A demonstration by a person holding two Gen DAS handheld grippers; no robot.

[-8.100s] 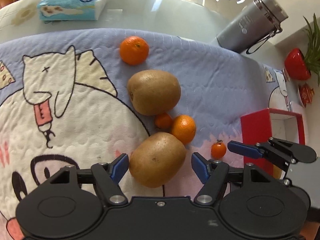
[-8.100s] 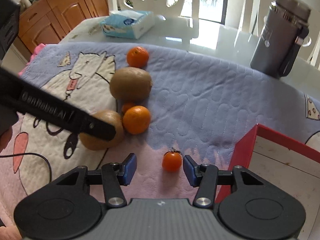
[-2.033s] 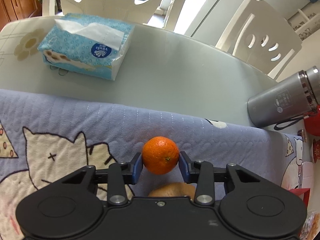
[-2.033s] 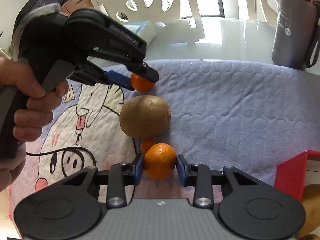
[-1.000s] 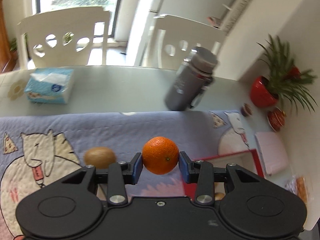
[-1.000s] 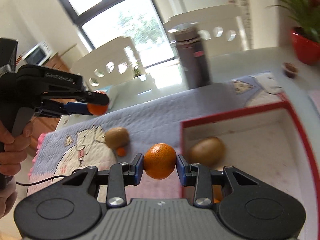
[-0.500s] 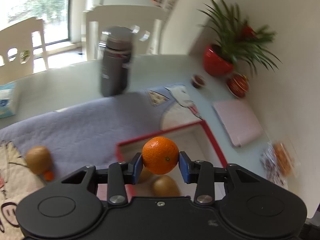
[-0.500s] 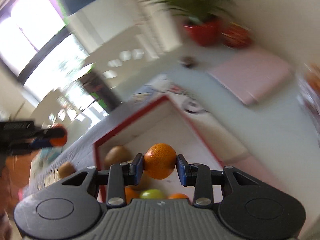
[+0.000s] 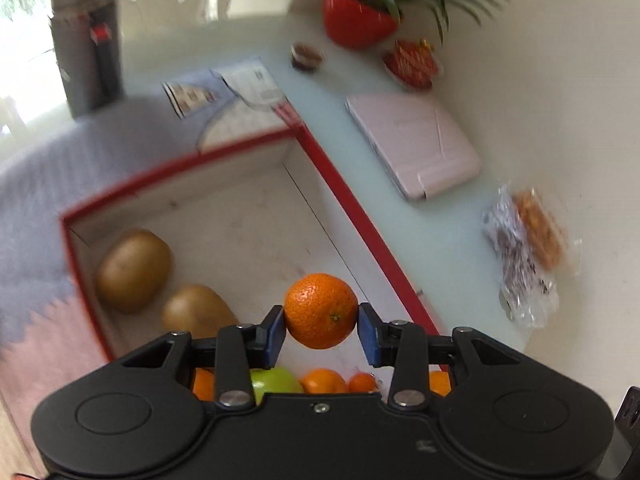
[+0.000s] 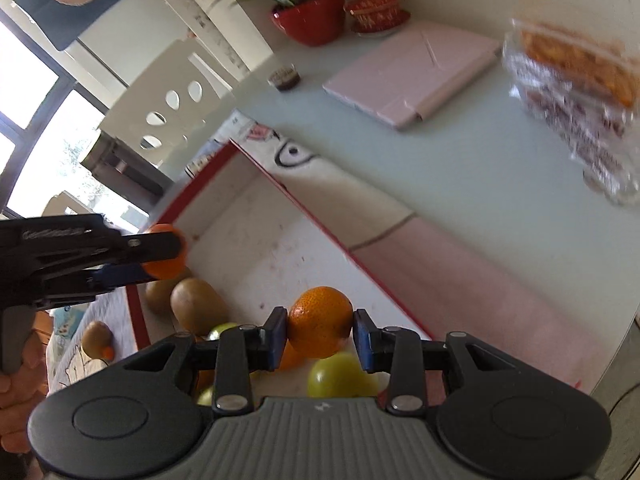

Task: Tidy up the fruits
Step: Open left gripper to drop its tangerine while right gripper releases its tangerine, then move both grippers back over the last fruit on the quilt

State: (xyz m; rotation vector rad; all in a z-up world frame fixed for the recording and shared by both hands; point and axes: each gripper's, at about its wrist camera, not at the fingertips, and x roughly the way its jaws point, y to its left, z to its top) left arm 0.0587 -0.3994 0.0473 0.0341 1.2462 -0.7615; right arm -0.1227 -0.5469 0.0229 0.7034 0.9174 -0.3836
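Two grippers, each clamped on a mandarin, both over the red-rimmed box (image 9: 344, 196). The left gripper (image 9: 321, 329) pinches its mandarin (image 9: 321, 311) between blue pads, above the box's right side, near the right rim. The right gripper (image 10: 320, 334) grips the second mandarin (image 10: 320, 322) the same way, above the near end of the box interior, w/ the left gripper (image 10: 164, 254) and its fruit showing over the box's far-left corner in the right wrist view.

Inside the box: two kiwis (image 9: 134, 270) along the left wall, touching or nearly so; at the near end a green apple (image 9: 276, 380) plus several small orange fruits (image 9: 324, 380), partly hidden by the gripper body. Right wrist view shows another green apple (image 10: 340, 372) under the held mandarin.

Outside the box, on the quilted mat (image 10: 100, 312) to the left: one kiwi (image 10: 96, 336) w/ a small orange fruit (image 10: 107, 353) just beside it. A hand (image 10: 16, 396) holds the left gripper's handle at the frame's left edge.

Table (image 9: 448, 248) right of the box: pink case (image 9: 412, 144), snack bag (image 9: 528, 256), red plant pot (image 9: 356, 16). Grey flask (image 9: 88, 40) at far left, blurred.
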